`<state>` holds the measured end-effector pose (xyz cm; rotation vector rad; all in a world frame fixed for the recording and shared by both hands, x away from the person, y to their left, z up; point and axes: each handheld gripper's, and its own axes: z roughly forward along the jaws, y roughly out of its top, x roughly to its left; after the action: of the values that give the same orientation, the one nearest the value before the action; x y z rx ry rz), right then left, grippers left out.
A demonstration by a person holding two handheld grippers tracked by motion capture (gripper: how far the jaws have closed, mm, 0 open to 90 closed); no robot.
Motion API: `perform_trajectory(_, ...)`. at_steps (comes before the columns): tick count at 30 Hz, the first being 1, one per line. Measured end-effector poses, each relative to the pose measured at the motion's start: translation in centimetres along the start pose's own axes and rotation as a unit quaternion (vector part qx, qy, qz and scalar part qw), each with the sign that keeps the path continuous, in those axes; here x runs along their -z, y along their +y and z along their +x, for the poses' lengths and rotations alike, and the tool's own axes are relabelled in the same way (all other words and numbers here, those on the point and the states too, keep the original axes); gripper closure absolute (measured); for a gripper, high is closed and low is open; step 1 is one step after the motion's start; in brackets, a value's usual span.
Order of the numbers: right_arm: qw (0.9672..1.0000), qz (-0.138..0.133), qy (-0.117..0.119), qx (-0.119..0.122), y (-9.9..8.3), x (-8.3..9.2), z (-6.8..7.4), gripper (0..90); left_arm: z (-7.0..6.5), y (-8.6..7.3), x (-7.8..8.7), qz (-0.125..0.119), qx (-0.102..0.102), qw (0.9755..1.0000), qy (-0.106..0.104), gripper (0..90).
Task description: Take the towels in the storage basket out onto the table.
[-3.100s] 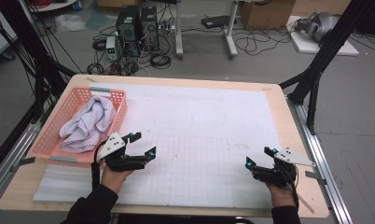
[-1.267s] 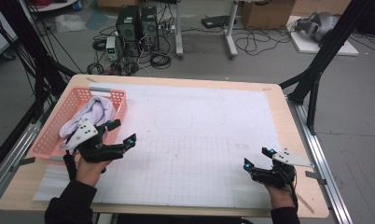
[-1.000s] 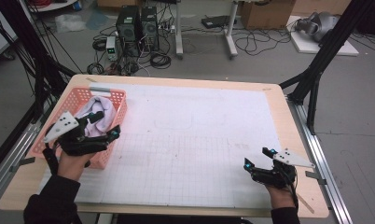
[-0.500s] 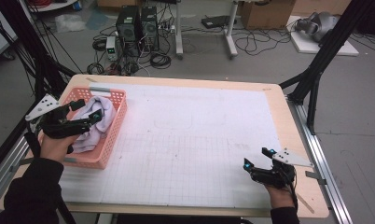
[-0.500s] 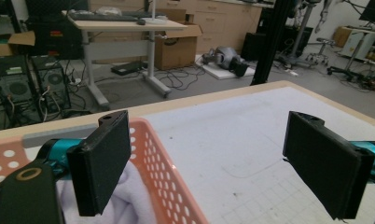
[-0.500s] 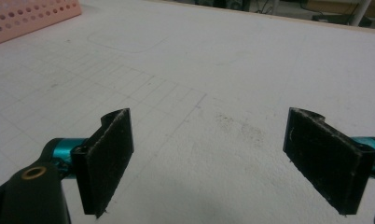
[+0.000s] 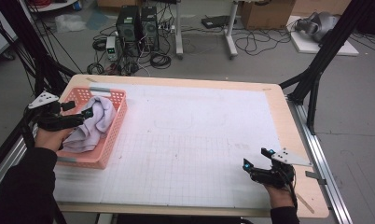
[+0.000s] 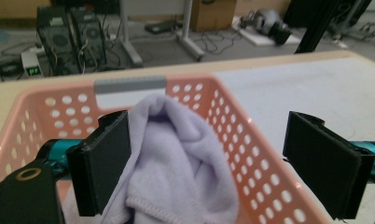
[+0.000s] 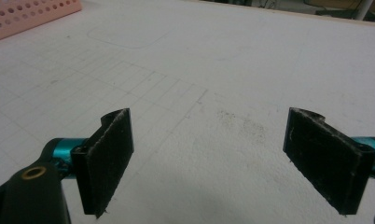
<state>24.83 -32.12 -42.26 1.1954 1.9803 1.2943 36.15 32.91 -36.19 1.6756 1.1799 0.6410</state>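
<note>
computer towers (image 7: 136,21), cardboard box (image 7: 261,7), floor cables (image 7: 251,42)

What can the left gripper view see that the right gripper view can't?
The left gripper view looks past the left gripper, its jaws wide open, at a pale purple towel piled in the pink basket. The grey strip on the basket's far rim and the computer towers on the floor show there too.

The right gripper view has the right gripper, jaws also open, over the white gridded mat, with faint dark specks on it.

Both share the pink basket and the white mat.
</note>
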Motion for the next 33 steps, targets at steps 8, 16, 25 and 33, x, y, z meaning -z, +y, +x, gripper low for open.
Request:
perform_trajectory(8, 1.0000, 0.001, 0.000, 0.001, 0.0, 0.1, 0.1, 14.7, 0.8, -1.1, -2.5, 0.080, 0.001, 0.9964, 0.029, 16.3)
perform_trajectory(16, 1.0000, 0.005, 0.001, 0.001, -0.1, -0.1, 0.0, 14.7, 0.9, -2.2, -5.3, 0.148, -0.016, 0.9873, 0.055, 15.9)
perform_trajectory(25, 1.0000, 0.005, 0.002, 0.002, -0.2, 0.1, -0.1, 14.7, 0.7, -3.0, -6.5, 0.201, -0.058, 0.9741, 0.086, 15.4)
perform_trajectory(33, 1.0000, 0.005, 0.000, -0.003, -0.2, 0.2, -0.2, 14.7, 0.9, -3.2, -6.1, 0.196, -0.053, 0.9736, 0.104, 17.2)
